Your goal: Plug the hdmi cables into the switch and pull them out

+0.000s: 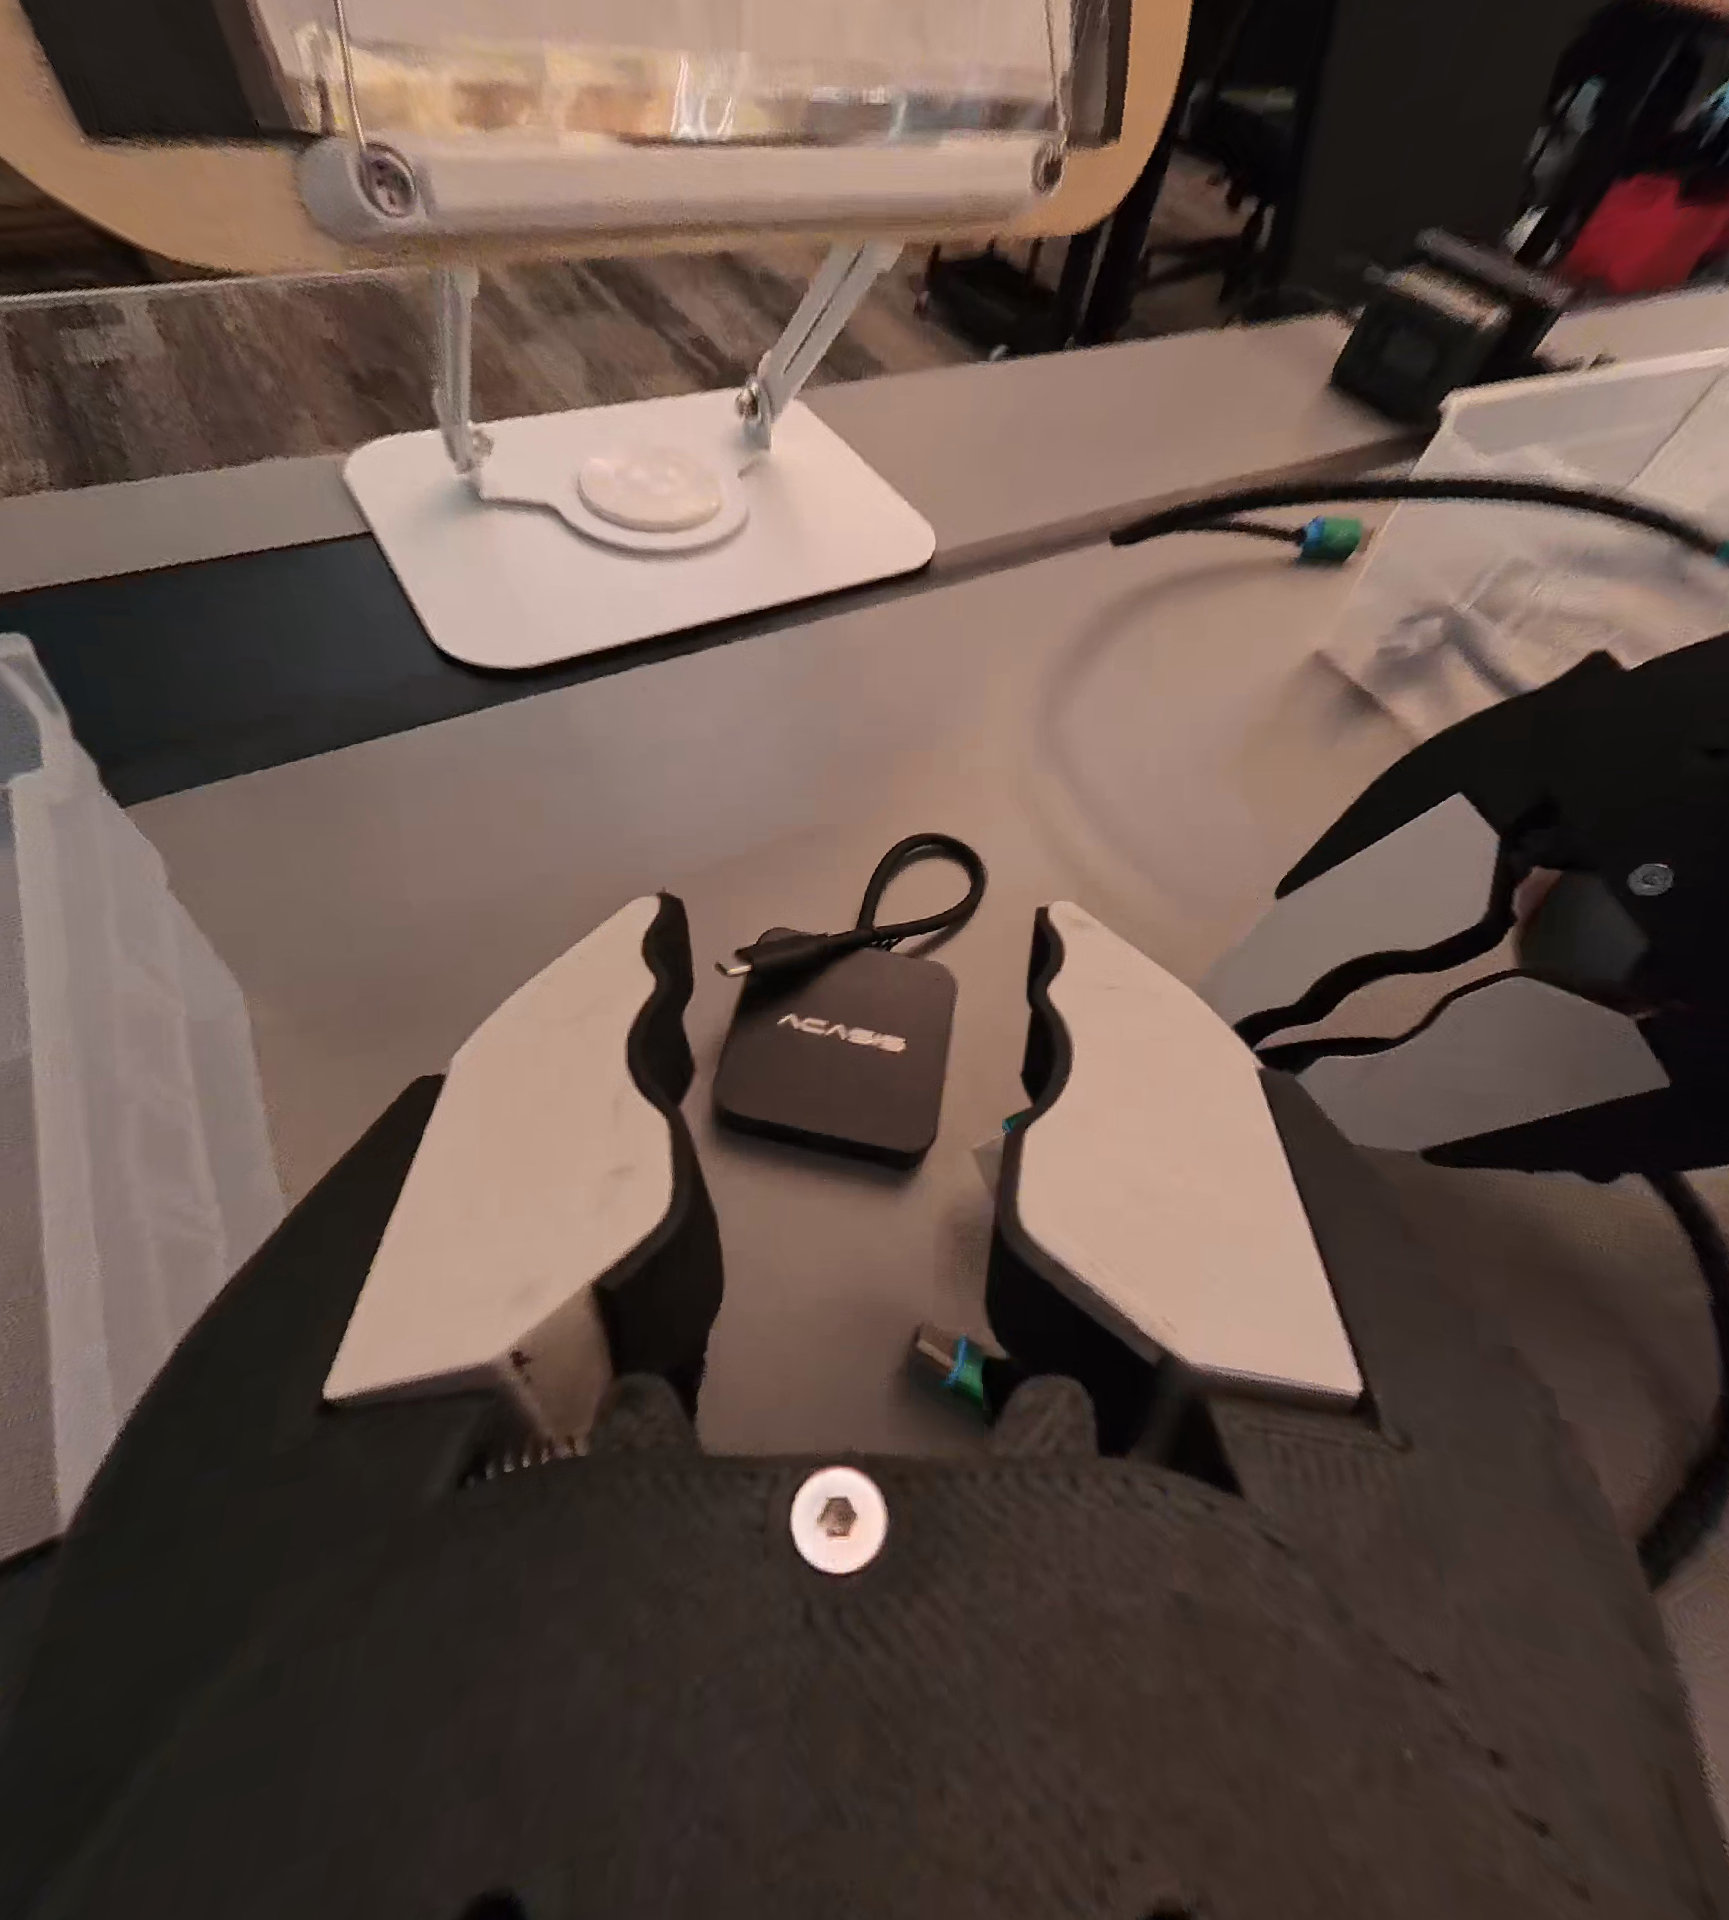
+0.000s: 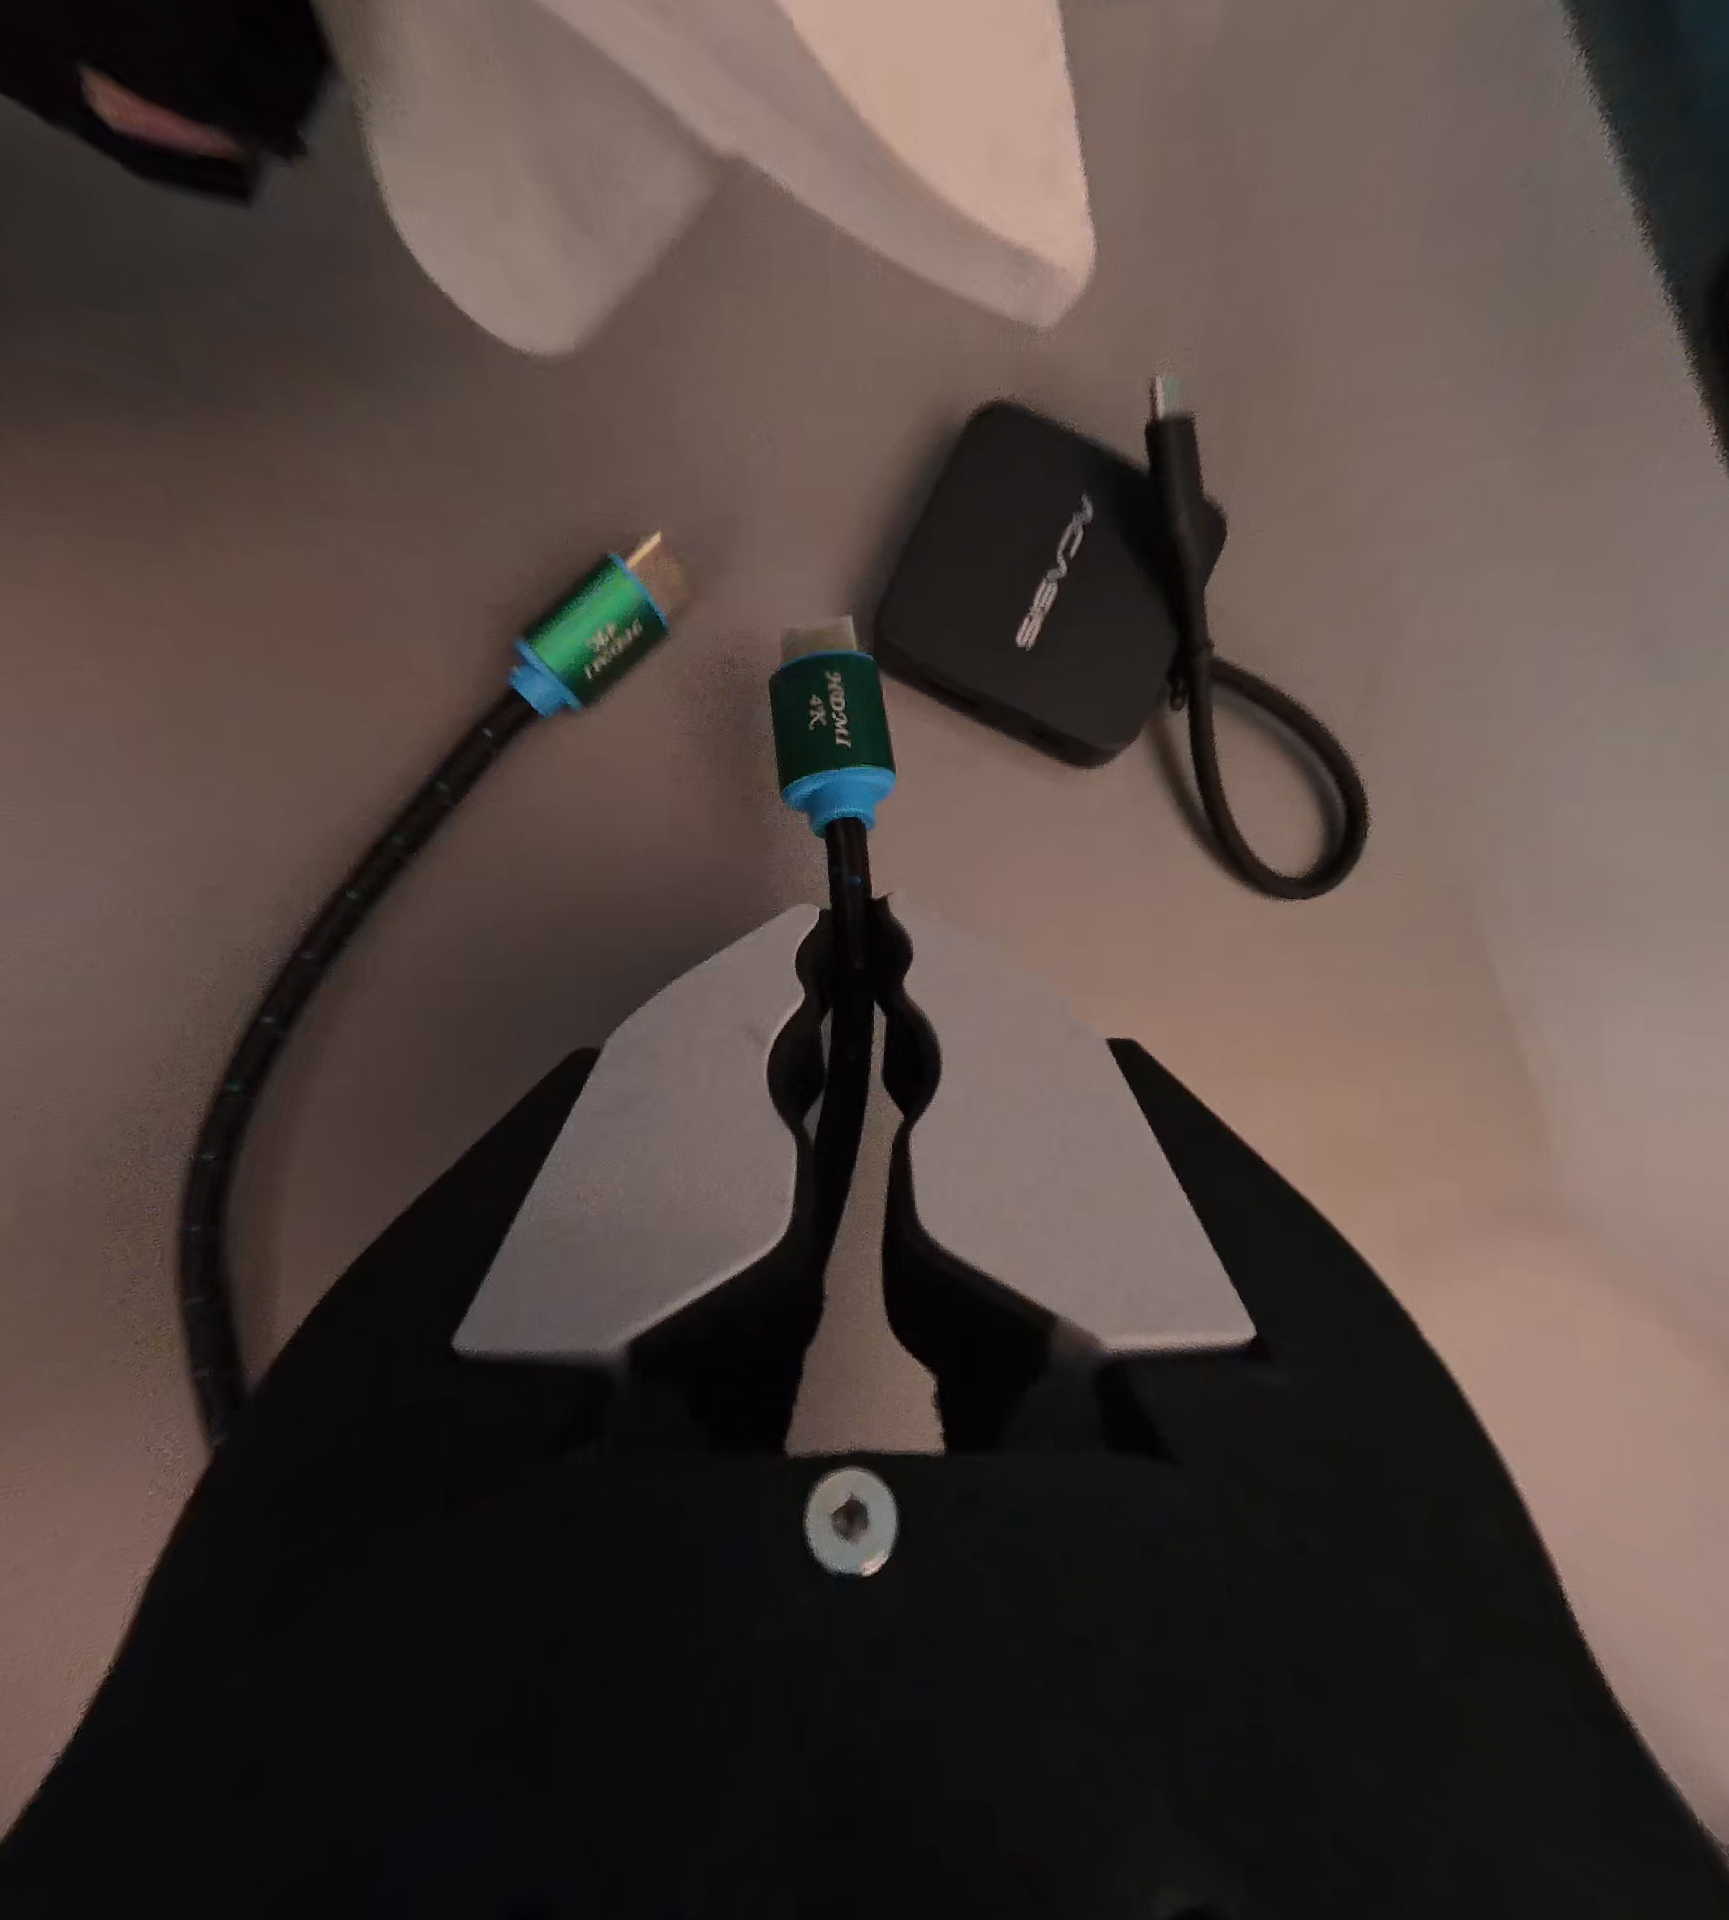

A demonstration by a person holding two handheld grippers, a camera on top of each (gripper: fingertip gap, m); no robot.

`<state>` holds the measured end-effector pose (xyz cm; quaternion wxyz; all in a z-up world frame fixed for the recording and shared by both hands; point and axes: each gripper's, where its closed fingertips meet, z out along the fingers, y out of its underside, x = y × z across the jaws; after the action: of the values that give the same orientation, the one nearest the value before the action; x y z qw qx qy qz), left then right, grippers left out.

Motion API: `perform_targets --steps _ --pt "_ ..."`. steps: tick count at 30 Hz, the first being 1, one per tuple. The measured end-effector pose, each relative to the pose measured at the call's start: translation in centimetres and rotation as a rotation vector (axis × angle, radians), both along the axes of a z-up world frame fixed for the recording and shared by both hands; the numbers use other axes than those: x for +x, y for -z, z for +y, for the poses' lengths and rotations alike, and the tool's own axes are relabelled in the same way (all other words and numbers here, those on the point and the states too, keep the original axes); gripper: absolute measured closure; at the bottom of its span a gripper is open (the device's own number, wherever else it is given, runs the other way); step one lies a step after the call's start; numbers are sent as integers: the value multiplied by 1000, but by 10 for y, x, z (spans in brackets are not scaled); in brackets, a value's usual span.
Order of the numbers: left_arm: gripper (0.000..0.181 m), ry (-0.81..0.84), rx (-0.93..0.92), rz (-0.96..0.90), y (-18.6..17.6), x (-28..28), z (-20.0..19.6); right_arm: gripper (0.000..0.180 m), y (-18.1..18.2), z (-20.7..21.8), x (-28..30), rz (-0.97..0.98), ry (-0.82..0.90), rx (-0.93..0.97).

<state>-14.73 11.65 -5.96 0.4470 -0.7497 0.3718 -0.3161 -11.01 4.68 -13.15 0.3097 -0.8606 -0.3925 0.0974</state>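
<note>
Gripping the HDMI cable [image 2: 844, 1039], right claw [image 2: 852, 920] above the table [image 2: 216, 468].

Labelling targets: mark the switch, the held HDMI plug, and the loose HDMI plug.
switch [image 2: 1036, 582]: right wrist view, top face of the black box.
held HDMI plug [image 2: 826, 727]: right wrist view, green shell.
loose HDMI plug [image 2: 595, 636]: right wrist view, green shell.
</note>
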Motion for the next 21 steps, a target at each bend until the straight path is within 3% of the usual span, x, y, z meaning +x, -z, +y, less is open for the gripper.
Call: perform_targets --steps 1,9,12,17,21 --pt "119 18 -26 -37 -4 1 -3 173 -8 -2 -2 7 -5 10" --pt "108 308 -360 -398 -39 16 -40 173 -78 -5 3 32 90 193" --pt "111 339 -401 -525 -55 12 -40 174 -96 0 5 76 110 285" --pt "115 373 -366 -634 -76 6 -45 173 -108 8 7 165 138 377" --pt "121 398 -432 -582 -65 15 -54 173 -121 5 0 185 97 469"
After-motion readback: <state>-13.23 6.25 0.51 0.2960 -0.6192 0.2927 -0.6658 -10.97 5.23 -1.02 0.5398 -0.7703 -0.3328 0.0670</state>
